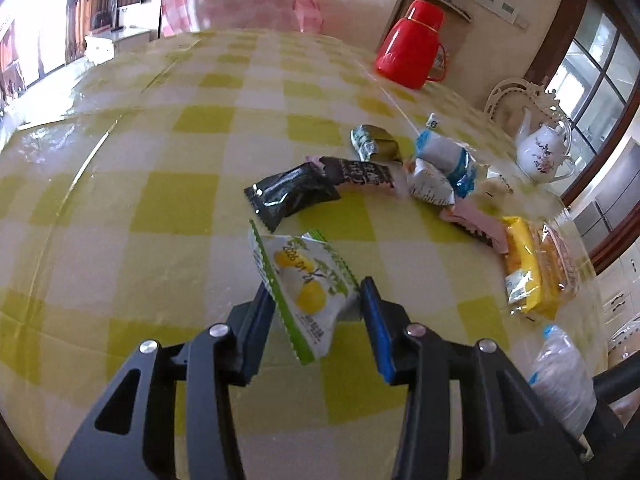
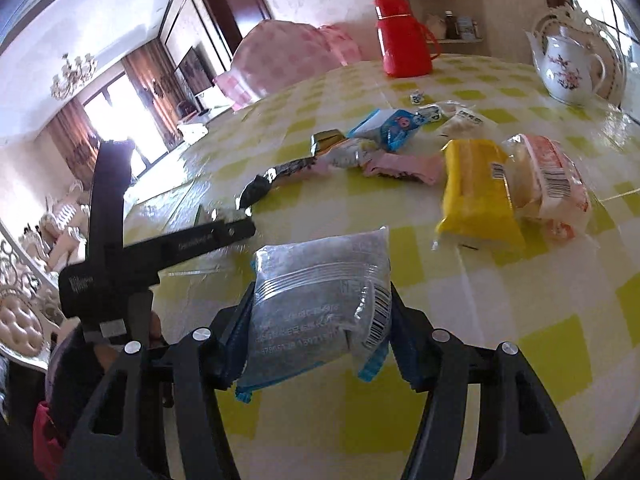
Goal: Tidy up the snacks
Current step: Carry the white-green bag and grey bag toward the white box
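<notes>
My left gripper (image 1: 318,304) is shut on a white and green lemon snack packet (image 1: 308,288), which stands tilted between the blue pads above the checked tablecloth (image 1: 160,208). My right gripper (image 2: 320,320) is shut on a clear grey packet with blue ends (image 2: 320,296); the same packet shows at the lower right of the left wrist view (image 1: 560,376). Loose snacks lie ahead: a black packet (image 1: 290,196), a green-gold one (image 1: 374,142), a blue and white one (image 1: 444,160), a pink one (image 1: 476,224), a yellow pack (image 2: 480,196) and a red-and-white wrapped pack (image 2: 548,184).
A red thermos jug (image 1: 412,46) stands at the far side of the table and a white flowered teapot (image 2: 568,68) at the far right. A pink checked chair cover (image 2: 280,60) rises behind the table. A person's hand holds the left tool's handle (image 2: 152,328).
</notes>
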### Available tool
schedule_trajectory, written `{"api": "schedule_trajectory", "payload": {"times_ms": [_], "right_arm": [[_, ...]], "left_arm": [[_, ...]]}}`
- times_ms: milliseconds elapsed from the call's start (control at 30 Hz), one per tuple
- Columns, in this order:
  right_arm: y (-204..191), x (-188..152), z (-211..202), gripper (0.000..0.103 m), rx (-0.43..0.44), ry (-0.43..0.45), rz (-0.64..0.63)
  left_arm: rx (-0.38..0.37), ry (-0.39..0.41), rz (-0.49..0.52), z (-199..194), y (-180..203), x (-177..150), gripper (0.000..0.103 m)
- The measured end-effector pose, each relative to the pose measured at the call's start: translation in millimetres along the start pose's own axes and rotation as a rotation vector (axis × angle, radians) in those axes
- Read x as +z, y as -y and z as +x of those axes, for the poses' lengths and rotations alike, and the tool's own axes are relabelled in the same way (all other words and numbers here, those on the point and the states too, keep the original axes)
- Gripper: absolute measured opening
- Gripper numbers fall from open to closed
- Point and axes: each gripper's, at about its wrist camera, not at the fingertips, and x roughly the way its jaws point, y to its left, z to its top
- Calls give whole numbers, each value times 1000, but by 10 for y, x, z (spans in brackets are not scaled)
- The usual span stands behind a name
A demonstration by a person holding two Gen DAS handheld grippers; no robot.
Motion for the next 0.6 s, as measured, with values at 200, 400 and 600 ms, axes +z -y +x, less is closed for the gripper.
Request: {"api": "schedule_trajectory", "payload": {"times_ms": [200,400,600], "right_arm": [[36,-15,76,59,-27,-14,1],[96,-35,55,59,-28,-6,41],[22,-210,-70,59,11,7,70]], "left_arm": [[-9,45,-8,-111,26,5,44],[35,100,24,-305,132,-127,44],[69,180,50,-667,252,-384,45]]}}
